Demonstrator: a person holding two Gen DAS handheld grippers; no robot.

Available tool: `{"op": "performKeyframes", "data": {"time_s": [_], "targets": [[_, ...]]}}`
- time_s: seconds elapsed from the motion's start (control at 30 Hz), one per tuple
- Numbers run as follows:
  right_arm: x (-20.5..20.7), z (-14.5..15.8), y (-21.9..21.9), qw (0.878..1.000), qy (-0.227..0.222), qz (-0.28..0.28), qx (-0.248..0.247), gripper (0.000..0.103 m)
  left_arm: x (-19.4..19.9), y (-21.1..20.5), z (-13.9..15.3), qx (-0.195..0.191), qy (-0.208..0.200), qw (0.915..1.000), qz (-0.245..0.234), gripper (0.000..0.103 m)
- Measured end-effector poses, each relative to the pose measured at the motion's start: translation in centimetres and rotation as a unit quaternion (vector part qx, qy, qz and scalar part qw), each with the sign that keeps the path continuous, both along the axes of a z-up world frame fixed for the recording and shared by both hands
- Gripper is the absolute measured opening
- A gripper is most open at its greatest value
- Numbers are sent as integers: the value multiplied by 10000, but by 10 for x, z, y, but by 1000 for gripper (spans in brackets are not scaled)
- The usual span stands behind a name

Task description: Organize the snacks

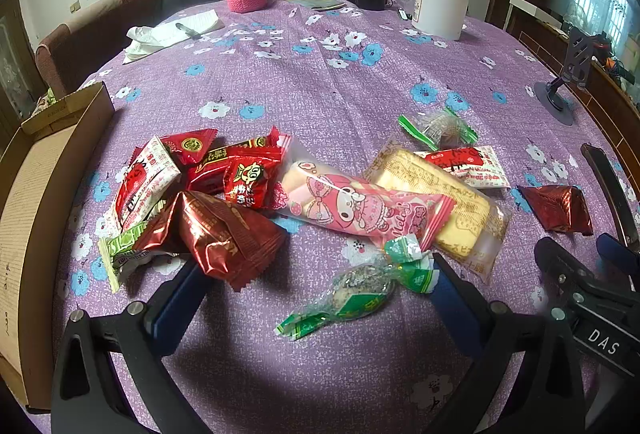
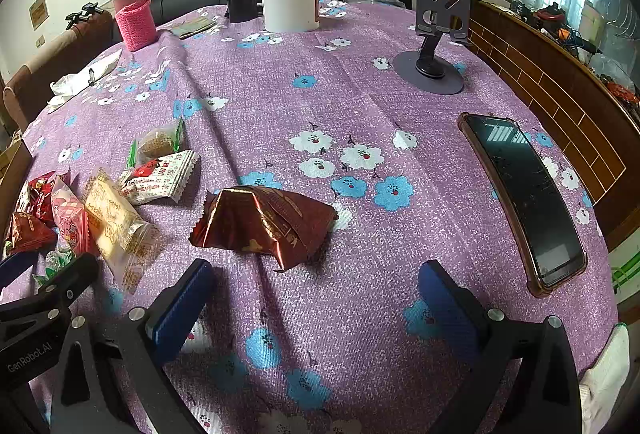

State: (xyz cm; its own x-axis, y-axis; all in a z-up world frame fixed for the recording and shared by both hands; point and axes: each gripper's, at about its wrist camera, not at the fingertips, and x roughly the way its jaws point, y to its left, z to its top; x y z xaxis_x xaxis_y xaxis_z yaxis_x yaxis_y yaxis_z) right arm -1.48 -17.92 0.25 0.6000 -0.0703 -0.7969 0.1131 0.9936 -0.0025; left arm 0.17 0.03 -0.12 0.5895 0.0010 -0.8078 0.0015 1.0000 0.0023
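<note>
Table: purple floral cloth (image 1: pixel 320 82) covers it, snacks scattered on near half.
L gripper (image 1: pixel 312 286): jaws wide apart, holding nothing; low over cloth, blue pads either side of green-wrapped candy (image 1: pixel 360 290), not touching it.
R gripper (image 2: pixel 312 290): jaws also spread wide, nothing held; sits just short of dark red foil pack (image 2: pixel 264 226), which lies alone on cloth betw. the fingers' line, no contact visible.
Left pile: red/white strawberry pack (image 1: pixel 140 186), small red packs (image 1: pixel 224 166), second dark red foil pack (image 1: pixel 216 234) on top at front, pale green wrapper (image 1: pixel 120 254) half under it.
Centre: pink My Melody pack (image 1: pixel 360 206) lying across yellow cracker pack (image 1: pixel 440 202); both flat on cloth.
Behind crackers: another red/white pack (image 1: pixel 468 166), then clear green-ended candy (image 1: pixel 440 128) further back.
Cardboard box (image 1: pixel 36 194): at table's left edge, open, just beside left pile.
Phone (image 2: pixel 524 202): face up, brown case, right of R gripper, well apart from snacks.
Far side: white jar (image 2: pixel 290 0), pink knit-sleeved flask (image 2: pixel 134 18), grey phone stand (image 2: pixel 434 50), tissue w/ pen (image 1: pixel 168 34).
</note>
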Motion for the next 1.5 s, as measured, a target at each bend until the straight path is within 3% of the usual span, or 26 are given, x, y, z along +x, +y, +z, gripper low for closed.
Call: {"op": "performKeyframes", "data": {"time_s": [0.23,0.57,0.8,0.9,1.0,1.1,1.13,1.2,1.23,1.37,1.43,1.5], "targets": [[0,0,0,10000,0,0,0,102,0,0,0,5,21,10000,-34,103],[-2,0,0,10000,5,4,6,102,-31,0,3,49,316,9975,-636,103],[2,0,-1,9990,368,232,39,102,-61,9,5,25,322,9960,-832,103],[0,-1,0,9988,382,293,28,102,-75,17,12,-286,189,9957,-860,103],[-5,0,0,9990,317,313,9,102,-93,34,30,-690,-251,9940,-808,103],[-8,2,0,9990,370,241,-76,102,-104,49,40,-825,-428,9923,-813,103],[-10,4,1,9990,336,193,-212,102,-109,56,42,-848,-435,9923,-789,101],[-21,19,8,9985,-29,244,-496,102,-112,67,45,-921,-385,9924,-725,78],[-26,26,11,9978,-198,303,-552,102,-114,75,47,-1024,-367,9917,-682,75],[-65,72,32,9840,-1535,672,-607,102,-126,111,62,-1429,-747,9863,-348,75],[-68,81,46,9800,-1603,1113,-402,102,-128,124,68,-1470,-881,9849,-266,75],[-54,83,62,9807,-1349,1390,-275,102,-131,132,71,-1398,-926,9856,-203,75]]}}
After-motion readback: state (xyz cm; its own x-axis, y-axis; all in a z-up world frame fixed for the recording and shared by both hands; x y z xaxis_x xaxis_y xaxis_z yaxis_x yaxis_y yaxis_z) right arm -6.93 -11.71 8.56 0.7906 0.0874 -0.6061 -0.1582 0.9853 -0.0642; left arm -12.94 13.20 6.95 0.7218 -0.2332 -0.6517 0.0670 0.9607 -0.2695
